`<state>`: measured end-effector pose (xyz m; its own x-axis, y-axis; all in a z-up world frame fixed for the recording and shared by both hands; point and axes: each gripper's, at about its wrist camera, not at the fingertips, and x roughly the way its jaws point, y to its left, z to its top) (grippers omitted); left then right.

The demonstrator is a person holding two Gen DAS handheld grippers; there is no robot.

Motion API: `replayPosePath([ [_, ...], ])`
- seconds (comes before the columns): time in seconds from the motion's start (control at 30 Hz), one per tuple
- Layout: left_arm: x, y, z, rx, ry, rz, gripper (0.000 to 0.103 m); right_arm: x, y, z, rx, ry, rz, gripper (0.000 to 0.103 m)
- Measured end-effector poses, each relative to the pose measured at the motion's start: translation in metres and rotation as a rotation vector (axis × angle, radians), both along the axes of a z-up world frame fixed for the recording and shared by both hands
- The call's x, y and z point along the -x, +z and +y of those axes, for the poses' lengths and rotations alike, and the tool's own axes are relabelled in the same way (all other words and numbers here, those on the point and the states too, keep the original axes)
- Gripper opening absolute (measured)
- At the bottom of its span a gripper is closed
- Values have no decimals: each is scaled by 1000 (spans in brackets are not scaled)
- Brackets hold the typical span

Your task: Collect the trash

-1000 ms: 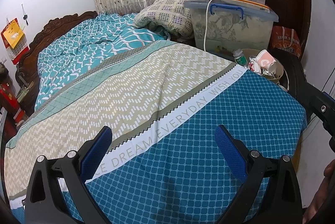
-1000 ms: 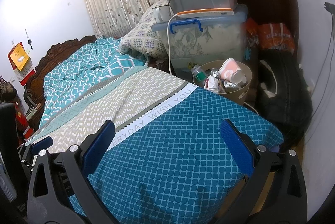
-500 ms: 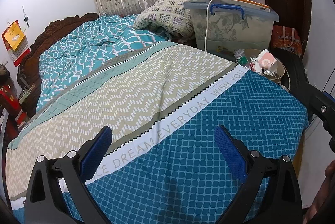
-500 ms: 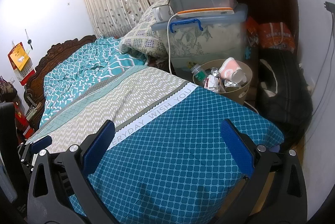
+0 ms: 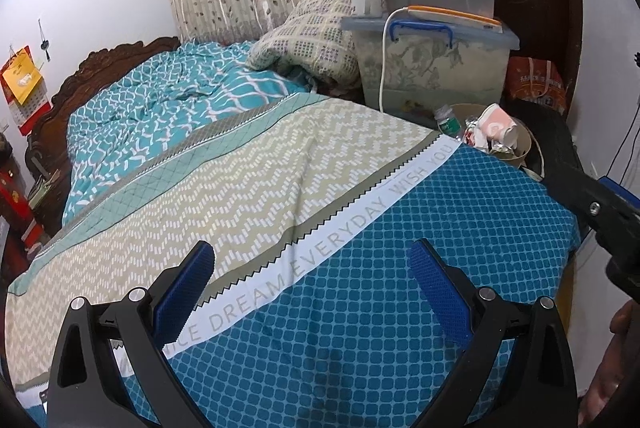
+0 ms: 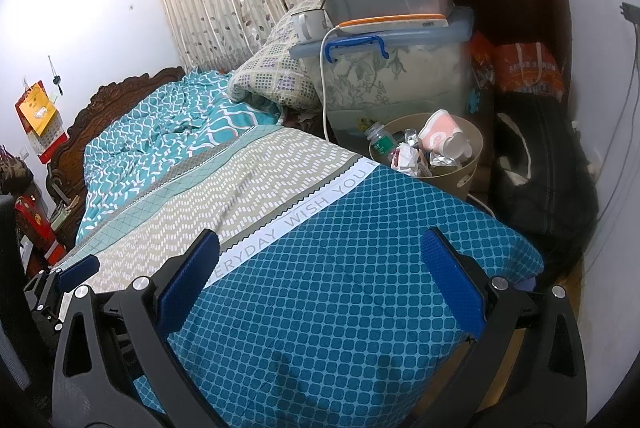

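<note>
Tan wastebasket (image 6: 464,168) beyond the bed (image 6: 320,288) brims with trash, so our empty, spread left gripper (image 5: 312,268) and right gripper (image 6: 320,256) risk toppling the pink cup (image 6: 438,132).

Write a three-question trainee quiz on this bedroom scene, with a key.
1. True or false: the left gripper and the right gripper are both shut on trash.
2. Where does the trash bin stand? A) on the bed B) beside the bed, before the stacked storage boxes C) under the curtain
3. Fill in: the white mug stands on the lid of the lower ____.

Key: 1 false, both are open and empty; 2 B; 3 storage box.
</note>
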<state>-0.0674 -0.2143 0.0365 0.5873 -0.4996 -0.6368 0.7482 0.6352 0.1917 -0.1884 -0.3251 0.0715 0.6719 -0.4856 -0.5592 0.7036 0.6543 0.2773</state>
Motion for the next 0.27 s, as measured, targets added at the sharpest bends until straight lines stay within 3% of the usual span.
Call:
replayPosePath([
  [0.27,-5,1,1,-2,9,17,94,0,-2,-4,-17,-12,-15,100],
])
